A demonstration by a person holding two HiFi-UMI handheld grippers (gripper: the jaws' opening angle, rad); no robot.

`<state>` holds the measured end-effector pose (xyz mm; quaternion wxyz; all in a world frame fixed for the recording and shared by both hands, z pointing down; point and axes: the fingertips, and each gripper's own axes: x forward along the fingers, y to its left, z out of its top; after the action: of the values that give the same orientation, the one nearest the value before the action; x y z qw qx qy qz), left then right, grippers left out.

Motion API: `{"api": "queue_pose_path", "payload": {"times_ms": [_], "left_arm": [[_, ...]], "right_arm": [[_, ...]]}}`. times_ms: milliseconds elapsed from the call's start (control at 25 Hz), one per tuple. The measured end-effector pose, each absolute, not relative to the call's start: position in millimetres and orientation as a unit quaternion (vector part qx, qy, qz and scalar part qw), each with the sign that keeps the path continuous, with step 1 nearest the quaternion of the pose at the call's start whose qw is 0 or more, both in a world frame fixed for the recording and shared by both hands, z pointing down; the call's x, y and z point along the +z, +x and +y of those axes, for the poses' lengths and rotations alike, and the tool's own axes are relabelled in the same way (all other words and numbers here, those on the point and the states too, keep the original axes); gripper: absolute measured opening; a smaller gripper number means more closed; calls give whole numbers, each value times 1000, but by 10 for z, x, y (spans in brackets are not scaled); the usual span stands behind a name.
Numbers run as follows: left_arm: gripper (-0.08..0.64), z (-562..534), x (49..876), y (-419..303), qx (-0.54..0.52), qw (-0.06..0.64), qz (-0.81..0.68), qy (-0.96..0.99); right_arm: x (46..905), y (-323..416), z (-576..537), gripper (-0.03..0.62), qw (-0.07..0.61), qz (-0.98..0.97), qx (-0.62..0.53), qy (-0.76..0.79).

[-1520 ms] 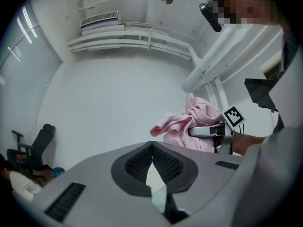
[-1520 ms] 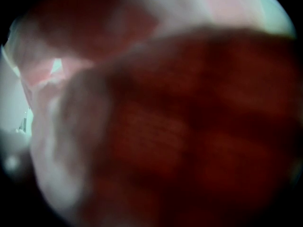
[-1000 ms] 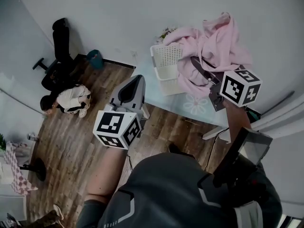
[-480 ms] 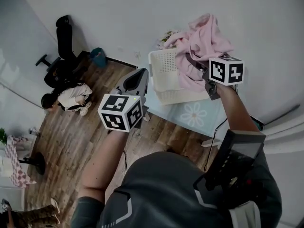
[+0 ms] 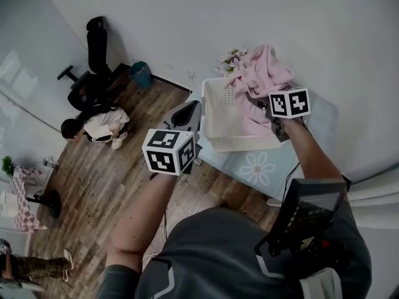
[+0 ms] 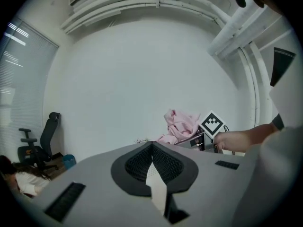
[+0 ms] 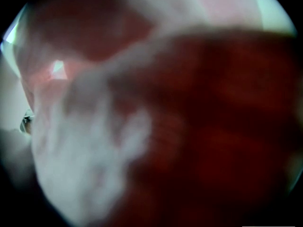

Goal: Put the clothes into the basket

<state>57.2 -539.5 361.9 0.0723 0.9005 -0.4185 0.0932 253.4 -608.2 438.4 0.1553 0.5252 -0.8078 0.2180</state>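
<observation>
A pink garment [image 5: 259, 80] hangs bunched over the far right side of the white slotted basket [image 5: 218, 108], its lower part down inside the basket. My right gripper [image 5: 267, 109], under its marker cube, is shut on the garment, with its jaws buried in the cloth. In the right gripper view pink cloth [image 7: 142, 103] fills the picture, blurred and pressed close to the lens. My left gripper [image 5: 188, 112] hovers just left of the basket with its jaws together and nothing between them. From the left gripper view the garment [image 6: 180, 126] and the right gripper [image 6: 196, 140] show ahead.
The basket stands on a pale table [image 5: 262, 167] with a flower print. A small flower bunch [image 5: 232, 58] sits behind it by the wall. On the wood floor to the left are a crouching person [image 5: 100, 124], an office chair [image 5: 93, 55] and a teal bin [image 5: 141, 75].
My right gripper has carried the pink garment down from above the basket, so it now droops into it. The left gripper has kept its place beside the basket.
</observation>
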Motion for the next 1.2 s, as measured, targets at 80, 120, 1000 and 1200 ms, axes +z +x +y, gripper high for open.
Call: {"api": "queue_pose_path", "payload": {"times_ms": [80,120,1000,1200], "left_arm": [[9,-5441,3648,571,97,75,-427,896],[9,-5456,3663,553,99,75,-431,894],[9,-5668,4158,483,139,102,-442,880],[9,-5751,4191,565,146,107,-444,877]], "right_arm": [[4502,2545,-6134,402,167,-809,229,515],[4565,2550,-6157,402,173,-808,233,512],[6133,2292,-6404,402,348,-786,326,393],[6478,2339,-6407,402,391,-770,342,369]]}}
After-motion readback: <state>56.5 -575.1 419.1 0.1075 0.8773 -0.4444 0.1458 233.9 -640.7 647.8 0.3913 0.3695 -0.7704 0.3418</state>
